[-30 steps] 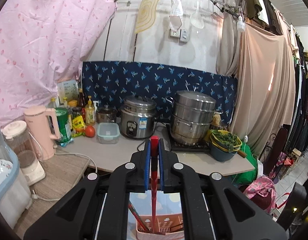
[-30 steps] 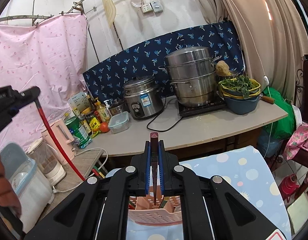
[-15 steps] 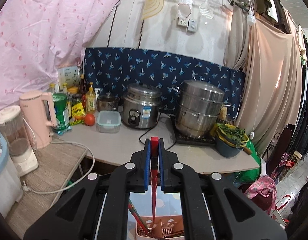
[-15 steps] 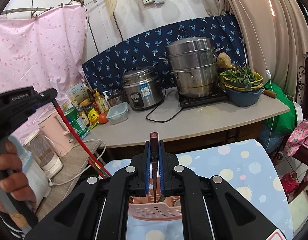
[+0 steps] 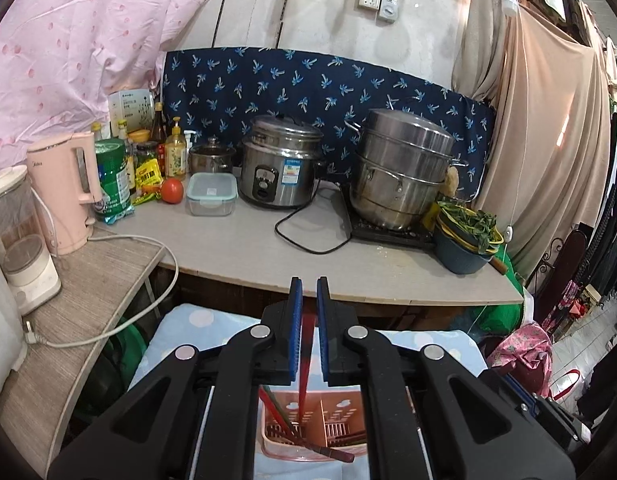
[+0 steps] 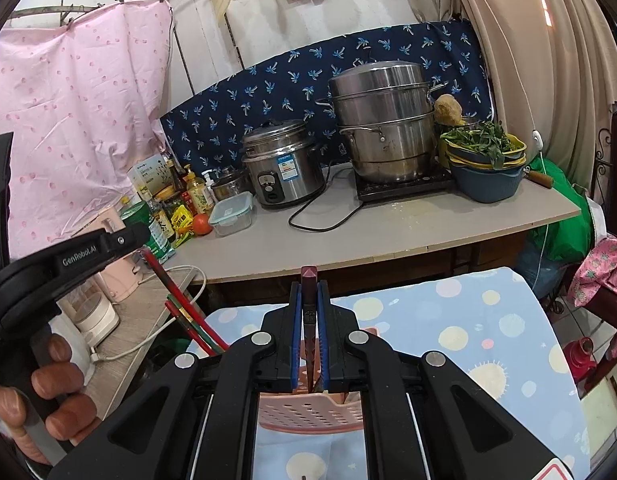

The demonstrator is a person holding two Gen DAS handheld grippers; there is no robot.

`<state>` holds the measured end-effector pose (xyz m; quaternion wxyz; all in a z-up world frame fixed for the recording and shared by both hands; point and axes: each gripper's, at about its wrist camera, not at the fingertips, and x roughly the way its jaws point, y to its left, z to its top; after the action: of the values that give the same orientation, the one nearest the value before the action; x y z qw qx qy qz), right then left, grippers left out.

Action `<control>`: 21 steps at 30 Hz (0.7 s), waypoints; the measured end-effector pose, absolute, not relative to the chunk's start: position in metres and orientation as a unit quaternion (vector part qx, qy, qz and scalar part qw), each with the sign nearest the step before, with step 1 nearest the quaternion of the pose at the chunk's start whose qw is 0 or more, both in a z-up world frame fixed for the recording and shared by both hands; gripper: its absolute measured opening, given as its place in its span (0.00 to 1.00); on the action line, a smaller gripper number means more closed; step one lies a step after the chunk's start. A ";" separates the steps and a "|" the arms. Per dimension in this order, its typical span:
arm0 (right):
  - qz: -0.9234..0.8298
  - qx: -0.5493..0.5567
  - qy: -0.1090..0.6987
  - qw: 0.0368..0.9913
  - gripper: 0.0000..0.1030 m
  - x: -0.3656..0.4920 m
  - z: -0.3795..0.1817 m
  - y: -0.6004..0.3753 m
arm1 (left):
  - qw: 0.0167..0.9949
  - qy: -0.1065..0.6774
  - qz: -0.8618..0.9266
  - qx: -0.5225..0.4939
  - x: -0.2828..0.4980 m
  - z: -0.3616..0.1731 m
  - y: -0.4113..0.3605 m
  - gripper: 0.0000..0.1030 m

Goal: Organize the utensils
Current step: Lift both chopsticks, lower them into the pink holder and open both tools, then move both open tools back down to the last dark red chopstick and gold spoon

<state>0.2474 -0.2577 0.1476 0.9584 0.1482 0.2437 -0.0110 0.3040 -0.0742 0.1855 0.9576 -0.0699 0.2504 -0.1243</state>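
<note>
Dotted blue cloth (image 6: pixel 460 320) under us, crowded grey kitchen counter (image 5: pixel 244 248) behind. Our left gripper (image 5: pixel 307 320) pinches a red chopstick (image 5: pixel 304 364), tip down in the slotted pink plastic utensil basket (image 5: pixel 308 428). Our right gripper (image 6: pixel 309 332) clamps a dark maroon chopstick (image 6: pixel 309 312) above that basket. Next, we judge: let go left, lower right. Chopsticks already leaning inside crowd the compartment.
</note>
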 end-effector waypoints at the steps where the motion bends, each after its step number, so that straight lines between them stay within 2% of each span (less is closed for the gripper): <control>1: -0.012 0.150 0.244 0.958 0.07 0.247 0.147 -0.258 | 0.957 0.251 -0.124 -0.072 0.303 0.184 -0.074 0.07; 4: -0.013 0.154 0.237 0.959 0.12 0.241 0.149 -0.258 | 0.957 0.254 -0.125 -0.069 0.299 0.181 -0.075 0.12; 6: -0.012 0.154 0.234 0.960 0.16 0.239 0.151 -0.259 | 0.958 0.251 -0.122 -0.065 0.293 0.181 -0.075 0.28; 8: -0.009 0.152 0.231 0.961 0.18 0.235 0.154 -0.258 | 0.960 0.247 -0.118 -0.063 0.287 0.180 -0.074 0.36; 21: 0.015 0.149 0.230 0.961 0.19 0.193 0.156 -0.247 | 0.960 0.257 -0.103 -0.046 0.246 0.177 -0.066 0.36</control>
<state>0.1928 -0.2468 0.1561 0.9615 0.1493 0.2304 0.0150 0.2459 -0.0656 0.1769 0.9599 -0.0464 0.2566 -0.1031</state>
